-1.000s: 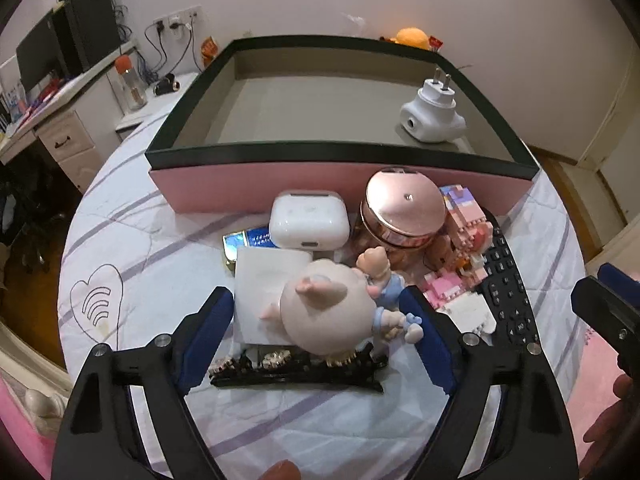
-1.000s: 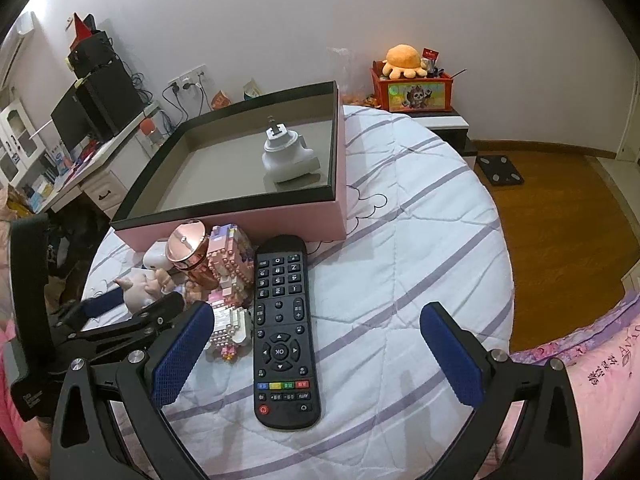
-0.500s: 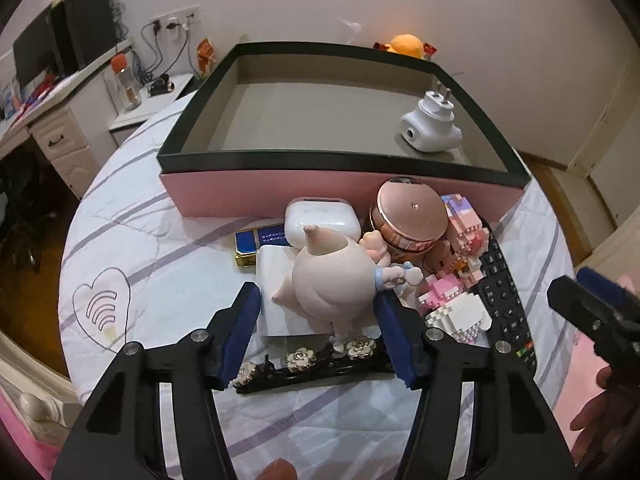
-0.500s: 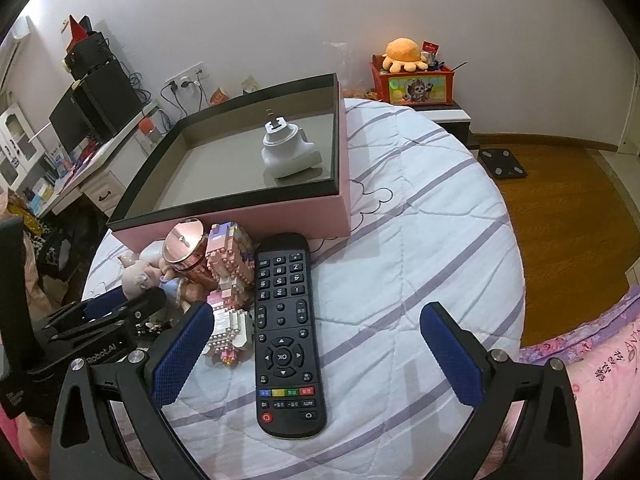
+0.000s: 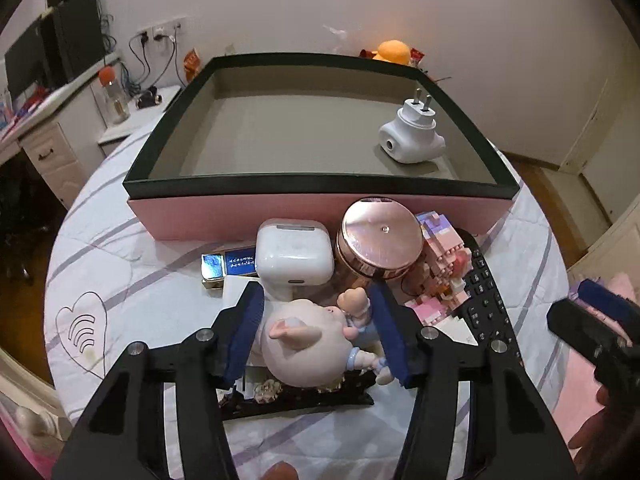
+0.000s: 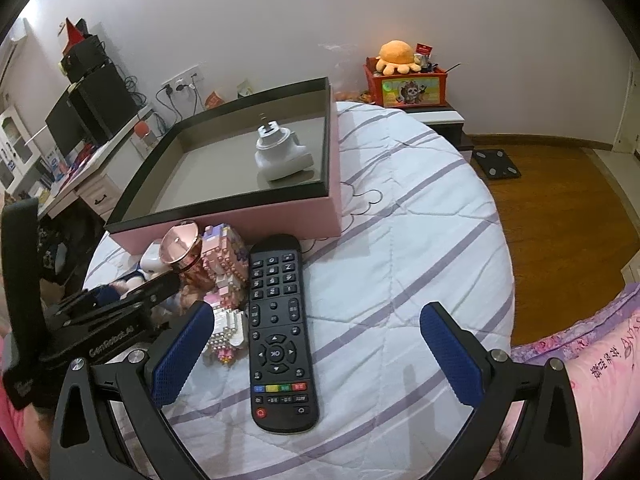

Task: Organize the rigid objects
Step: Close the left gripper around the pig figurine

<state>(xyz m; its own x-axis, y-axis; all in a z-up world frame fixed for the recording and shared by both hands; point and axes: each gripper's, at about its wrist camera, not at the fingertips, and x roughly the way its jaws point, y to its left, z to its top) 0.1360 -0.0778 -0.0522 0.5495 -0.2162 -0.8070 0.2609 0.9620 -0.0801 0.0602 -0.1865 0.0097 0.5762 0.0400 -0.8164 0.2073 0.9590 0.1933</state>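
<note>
The left gripper (image 5: 316, 328) is clamped on a round pig figurine (image 5: 308, 344) at 6 o'clock of the pink box (image 5: 320, 216), while the right gripper (image 6: 316, 352) hangs wide open over the remote (image 6: 280, 328); the rounded toy could slip free and topple the crowded earbud case (image 5: 294, 256) and jar (image 5: 380, 240).

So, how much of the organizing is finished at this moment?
Done: only the white plug adapter lies in the pink box. In hand: the left gripper is closed on the pig figurine. Left: earbuds case, rose-gold jar, remote. The right gripper is open.
</note>
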